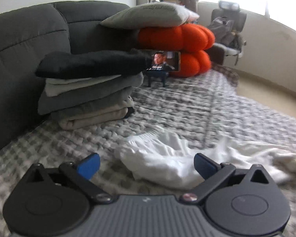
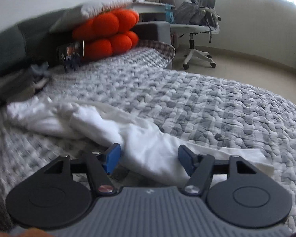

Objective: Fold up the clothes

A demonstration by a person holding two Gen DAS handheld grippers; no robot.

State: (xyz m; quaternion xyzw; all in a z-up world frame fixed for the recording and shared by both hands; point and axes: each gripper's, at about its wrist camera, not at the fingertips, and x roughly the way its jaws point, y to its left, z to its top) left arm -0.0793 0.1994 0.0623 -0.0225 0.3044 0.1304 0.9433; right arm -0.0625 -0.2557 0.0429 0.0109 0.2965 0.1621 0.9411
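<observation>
A crumpled white garment (image 1: 167,158) lies on the grey checked quilt (image 1: 177,106). My left gripper (image 1: 147,165) is open, low over the quilt, with one end of the garment lying between its blue pads. In the right wrist view the same white garment (image 2: 100,122) stretches across the quilt (image 2: 207,102). My right gripper (image 2: 149,158) is open around its near end, not closed on it. A stack of folded clothes (image 1: 88,92), black on top with grey and beige below, stands against the sofa back.
A dark grey sofa back (image 1: 25,49) rises at the left. Orange cushions (image 1: 175,47) under a grey pillow (image 1: 148,15) sit at the far end, with a phone on a stand (image 1: 163,61) before them. An office chair (image 2: 199,23) stands on the floor beyond.
</observation>
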